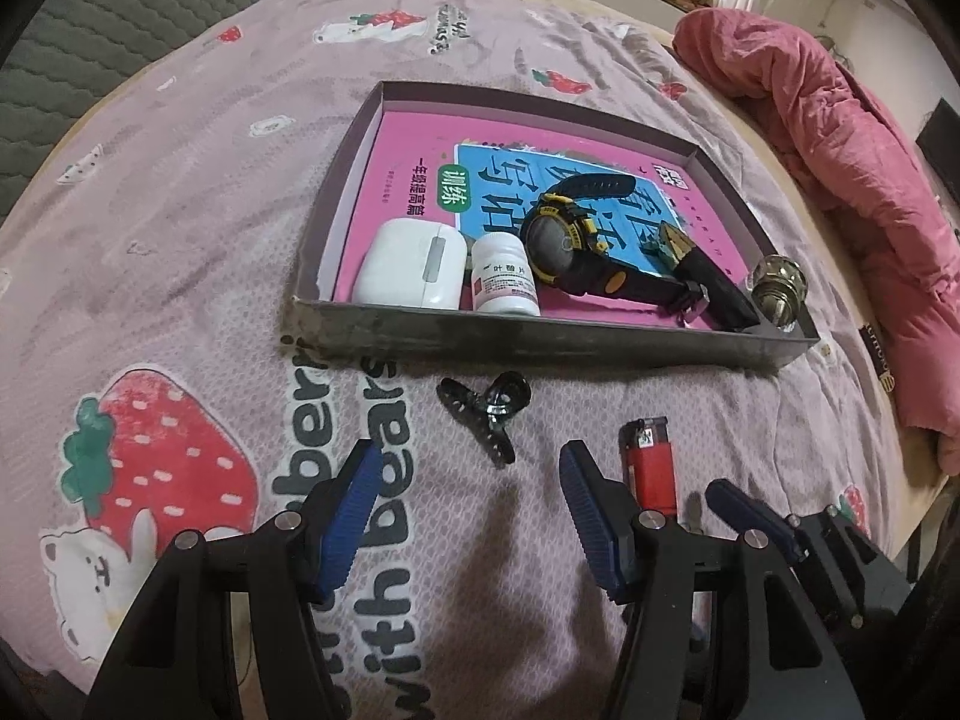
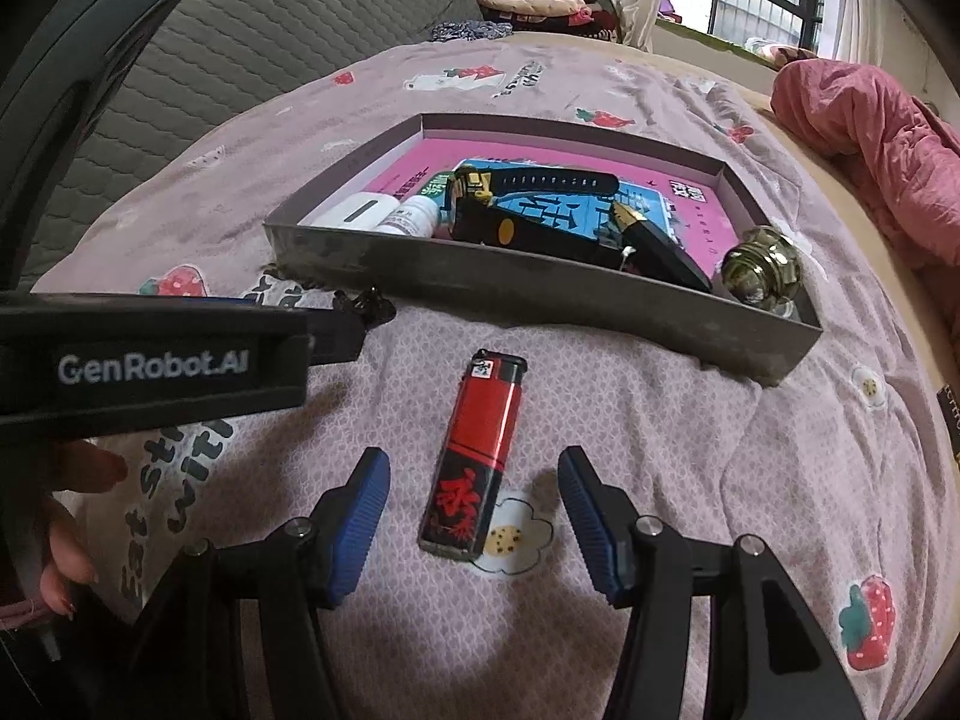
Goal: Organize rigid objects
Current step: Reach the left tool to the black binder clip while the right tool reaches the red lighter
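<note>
Lighter (image 2: 474, 457) between parted jaws, tray (image 2: 540, 300) near.

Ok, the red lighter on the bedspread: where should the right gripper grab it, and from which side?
Take the lighter across its narrow red body, mid-length, coming straight down from above. It lies flat, lengthwise between the open right gripper fingers, so its long sides already face the pads.

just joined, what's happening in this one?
A person is tidying small items on a bed into a shallow box. It already holds a watch, pill bottle, white case and knob. The left gripper is open near a black hair clip; the right gripper is open around a red lighter. Neither is gripped yet.
</note>
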Demonstrator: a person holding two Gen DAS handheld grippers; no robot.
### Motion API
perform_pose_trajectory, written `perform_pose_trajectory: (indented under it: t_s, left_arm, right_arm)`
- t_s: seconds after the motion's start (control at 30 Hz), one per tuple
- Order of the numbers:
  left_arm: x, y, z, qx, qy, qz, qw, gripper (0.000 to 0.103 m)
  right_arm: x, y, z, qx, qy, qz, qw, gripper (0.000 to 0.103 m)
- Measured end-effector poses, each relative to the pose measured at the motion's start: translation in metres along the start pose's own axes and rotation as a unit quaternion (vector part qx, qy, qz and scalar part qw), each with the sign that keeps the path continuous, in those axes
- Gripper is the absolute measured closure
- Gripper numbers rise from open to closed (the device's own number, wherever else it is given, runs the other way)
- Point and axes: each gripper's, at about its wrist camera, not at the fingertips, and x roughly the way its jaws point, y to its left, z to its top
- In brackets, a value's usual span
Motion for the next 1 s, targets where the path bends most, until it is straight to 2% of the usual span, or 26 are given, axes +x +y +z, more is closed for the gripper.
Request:
perform_pose_trajectory:
  t_s: [0.47,0.8,1.0]
  left_arm:
    - [0.024,-0.003,0.015,-0.035,0.005,0.009,0.9993,0.040]
    - [0.035,0.002,0.020,-0.030,0.006,0.037,0.9989,0.040]
    - [0.031,0.007,0.013,-0.023,0.009,0.031,0.9992,0.040]
  right_arm:
    - [0.012,0.003,-0.001,-0.009,0.006,-0.007,1.000,0.045]
    - [0.017,0.002,0.004,-0.016,0.003,-0.019,1.000,0.045]
    - [0.017,-0.006,0.003,-0.017,0.001,-0.034,0.999,0.045]
